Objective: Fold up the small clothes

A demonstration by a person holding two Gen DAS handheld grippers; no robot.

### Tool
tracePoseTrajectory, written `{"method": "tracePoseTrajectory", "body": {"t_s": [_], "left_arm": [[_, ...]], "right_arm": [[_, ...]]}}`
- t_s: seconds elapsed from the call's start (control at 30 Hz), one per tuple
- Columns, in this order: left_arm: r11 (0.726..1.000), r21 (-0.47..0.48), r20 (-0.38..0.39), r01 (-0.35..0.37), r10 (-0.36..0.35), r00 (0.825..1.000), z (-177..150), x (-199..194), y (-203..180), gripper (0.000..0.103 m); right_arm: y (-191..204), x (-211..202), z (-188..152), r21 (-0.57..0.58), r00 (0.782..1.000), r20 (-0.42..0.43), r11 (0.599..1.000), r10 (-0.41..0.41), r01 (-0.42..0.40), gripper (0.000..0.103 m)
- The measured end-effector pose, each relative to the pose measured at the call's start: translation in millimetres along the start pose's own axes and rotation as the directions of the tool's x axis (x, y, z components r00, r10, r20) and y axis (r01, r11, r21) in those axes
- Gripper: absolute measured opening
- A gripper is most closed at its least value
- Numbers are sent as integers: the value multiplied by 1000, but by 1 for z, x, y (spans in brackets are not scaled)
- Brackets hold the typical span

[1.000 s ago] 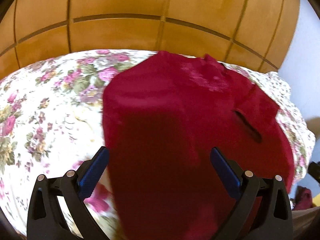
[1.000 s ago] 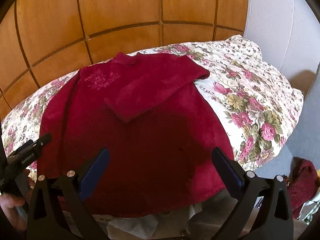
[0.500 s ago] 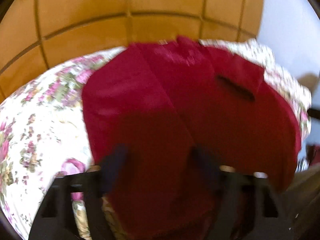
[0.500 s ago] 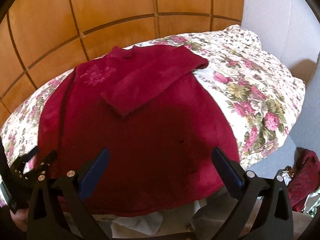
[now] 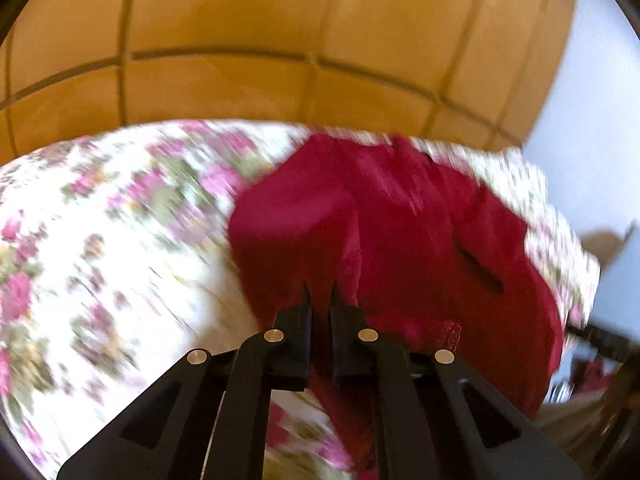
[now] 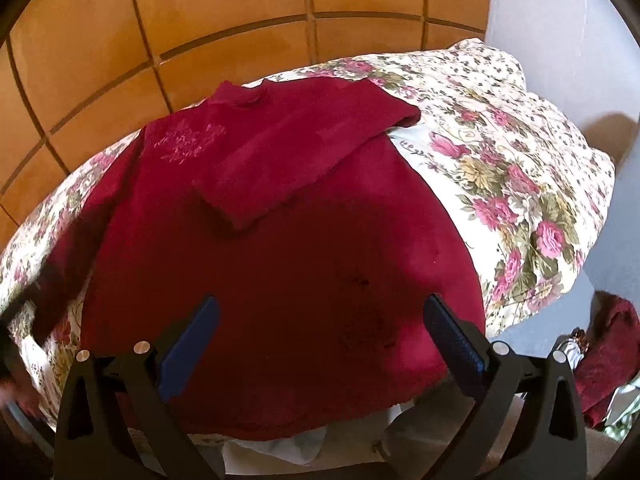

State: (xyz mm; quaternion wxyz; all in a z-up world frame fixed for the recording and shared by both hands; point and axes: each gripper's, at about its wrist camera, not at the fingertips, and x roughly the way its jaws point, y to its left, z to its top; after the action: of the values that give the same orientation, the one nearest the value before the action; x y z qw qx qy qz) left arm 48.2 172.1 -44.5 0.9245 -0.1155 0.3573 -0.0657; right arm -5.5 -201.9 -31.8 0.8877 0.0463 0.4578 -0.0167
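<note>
A dark red long-sleeved top (image 6: 280,248) lies spread on a floral bed cover (image 6: 512,184), its right sleeve (image 6: 304,160) folded across the chest. My right gripper (image 6: 320,320) is open and empty, hovering over the top's lower hem. In the blurred left wrist view, my left gripper (image 5: 320,300) is shut on the left edge of the red top (image 5: 400,240), lifting a fold of cloth off the floral cover (image 5: 100,260).
A wooden panelled headboard (image 6: 240,12) rises behind the bed. A white wall (image 6: 560,20) stands at the right. Another dark red garment (image 6: 612,352) lies off the bed's right edge. White and beige cloth (image 6: 304,448) hangs below the hem.
My left gripper has closed on the top's left edge and is moving fast, pulling the cloth up. The right gripper has stayed open, shifting only slightly.
</note>
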Motion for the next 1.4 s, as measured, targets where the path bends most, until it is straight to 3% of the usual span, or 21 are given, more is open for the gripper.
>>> {"method": "tracePoseTrajectory", "body": {"t_s": [0.17, 0.27, 0.37, 0.43, 0.5, 0.53, 0.57, 0.6, 0.63, 0.73, 0.8, 0.83, 0.9, 0.93, 0.97, 1.03, 1.13, 1.2, 1.3, 1.4], "left_arm": [[983, -154, 69, -101, 112, 991, 50, -9, 69, 6], [962, -186, 81, -201, 219, 972, 72, -2, 104, 6], [923, -251, 46, -291, 312, 949, 88, 12, 152, 6], [882, -280, 19, -378, 399, 917, 93, 21, 184, 6], [795, -339, -29, -503, 525, 850, 96, 25, 218, 6], [752, -384, -55, -535, 560, 827, 94, 23, 231, 6], [715, -458, -74, -528, 561, 825, 89, 17, 243, 6], [708, -491, -74, -507, 546, 834, 84, 13, 246, 6], [714, -493, -75, -496, 534, 842, 80, 13, 242, 6], [804, -380, -44, -459, 480, 876, 68, 23, 196, 6], [888, -290, -28, -357, 365, 930, 52, 35, 143, 6], [917, -265, -29, -299, 302, 953, 46, 40, 119, 9], [957, -225, -42, -183, 178, 983, 30, 52, 74, 46], [968, -213, -49, -130, 122, 991, 24, 57, 56, 66], [980, -197, -45, -40, 31, 998, 16, 62, 29, 67], [993, -107, -41, 45, -50, 998, 3, 69, -16, 69], [1000, 14, -69, 21, -20, 997, -7, 84, -51, 69], [999, 20, -120, 33, -30, 992, -17, 98, -58, 69], [1000, 6, -112, 26, -25, 993, -29, 103, -54, 71], [1000, 27, -108, 16, -13, 994, -32, 100, -64, 82]], "right_arm": [[12, 9, 18, -98, 997, -59, 993, 58, -63, 101], [23, 21, 34, -219, 994, -92, 973, 52, -72, 100], [28, 41, 52, -296, 993, -113, 953, 27, -60, 91], [28, 53, 62, -309, 992, -120, 948, 34, -70, 87], [27, 64, 69, -304, 992, -119, 950, 34, -69, 86], [27, 69, 71, -304, 991, -123, 949, 49, -85, 85], [27, 71, 72, -307, 990, -126, 947, 59, -95, 85], [30, 76, 74, -319, 989, -130, 941, 73, -112, 85], [34, 81, 74, -331, 986, -138, 934, 92, -133, 85], [48, 98, 73, -363, 979, -163, 915, 122, -174, 86], [60, 111, 71, -408, 980, -176, 899, 96, -161, 87], [64, 118, 70, -435, 982, -176, 889, 70, -142, 87], [66, 126, 70, -456, 983, -175, 880, 56, -132, 83], [65, 126, 73, -453, 983, -174, 881, 63, -137, 71], [61, 123, 79, -444, 983, -173, 886, 65, -137, 49], [44, 117, 95, -373, 977, -183, 912, 108, -170, 18], [0, 105, 126, -214, 975, -132, 955, 181, -206, 14], [-30, 96, 145, -144, 981, -75, 972, 177, -186, 14], [-83, 82, 170, 0, 987, 15, 987, 162, -162, 13], [-141, 74, 192, 158, 990, 92, 980, 105, -119, 13]]}}
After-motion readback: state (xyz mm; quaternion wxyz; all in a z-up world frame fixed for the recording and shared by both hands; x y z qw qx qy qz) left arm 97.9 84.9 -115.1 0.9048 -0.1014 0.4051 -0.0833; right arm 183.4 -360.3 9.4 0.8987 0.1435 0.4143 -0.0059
